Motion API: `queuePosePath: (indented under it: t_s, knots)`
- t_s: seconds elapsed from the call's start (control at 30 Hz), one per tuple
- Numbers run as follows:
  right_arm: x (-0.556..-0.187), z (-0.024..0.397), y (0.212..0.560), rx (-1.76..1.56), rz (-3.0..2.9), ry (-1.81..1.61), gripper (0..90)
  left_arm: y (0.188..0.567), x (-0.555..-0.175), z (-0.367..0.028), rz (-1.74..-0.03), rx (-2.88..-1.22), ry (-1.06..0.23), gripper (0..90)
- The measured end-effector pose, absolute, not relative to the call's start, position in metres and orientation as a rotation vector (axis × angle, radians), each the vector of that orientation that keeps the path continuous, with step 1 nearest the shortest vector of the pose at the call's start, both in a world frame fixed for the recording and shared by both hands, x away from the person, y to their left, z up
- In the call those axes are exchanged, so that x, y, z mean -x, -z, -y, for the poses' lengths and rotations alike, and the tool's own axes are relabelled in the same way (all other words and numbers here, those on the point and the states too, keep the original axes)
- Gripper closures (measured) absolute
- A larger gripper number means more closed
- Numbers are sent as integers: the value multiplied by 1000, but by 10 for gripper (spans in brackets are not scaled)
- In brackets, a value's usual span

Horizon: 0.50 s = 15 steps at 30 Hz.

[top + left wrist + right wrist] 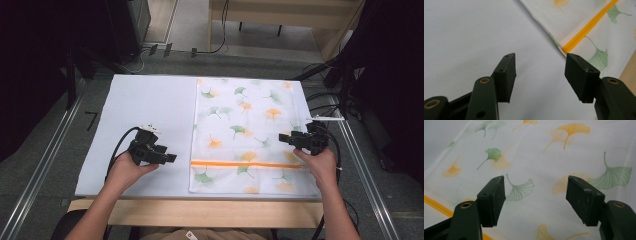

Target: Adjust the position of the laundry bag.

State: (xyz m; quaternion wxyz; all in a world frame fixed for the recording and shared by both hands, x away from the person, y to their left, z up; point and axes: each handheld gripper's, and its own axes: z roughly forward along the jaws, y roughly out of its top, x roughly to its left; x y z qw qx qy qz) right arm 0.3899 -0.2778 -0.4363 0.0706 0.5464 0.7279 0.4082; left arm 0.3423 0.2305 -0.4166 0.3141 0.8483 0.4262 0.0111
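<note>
I count one bag [247, 135] on the worktop [145, 115] — a white mesh one printed with green and orange ginkgo leaves, with a single orange zipper [247, 163] — and two tools, one in each hand. The bag lies flat on the right half of the worktop, its long axis running from the near edge to the far edge; the zipper crosses it near the near end, parallel to the near edge.

My left tool [170, 158] sits over the bare white surface towards the near left part of the worktop, pointing right at the bag's left edge, just short of it. Its jaws stand apart with nothing between them. The left forearm comes in from the near edge, angled up and to the right, hand wrapped round the body.

My right tool [283, 138] is above the bag's right side, near the right edge of the worktop, pointing left across the fabric. Its jaws are released too — only printed mesh shows in the gap beyond them. The right hand [320, 165] grips from behind, forearm rising from the near right corner.
</note>
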Motion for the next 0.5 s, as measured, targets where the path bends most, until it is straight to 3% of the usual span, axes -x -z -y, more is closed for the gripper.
queuePosePath:
  t_s: [0.1, 0.23, 0.5]
  knots:
    - [-389, 273, 436, -1613, -2205, -1191, 343, 418, -346, -232, -1137, -2246, -23, 411]
    - [-388, 270, 434, -1588, -2207, -1183, 438, 417, -349, -229, -1091, -2266, -44, 484]
    - [-394, 262, 438, -1600, -2225, -1189, 498, 423, -356, -228, -1087, -2261, 17, 504]
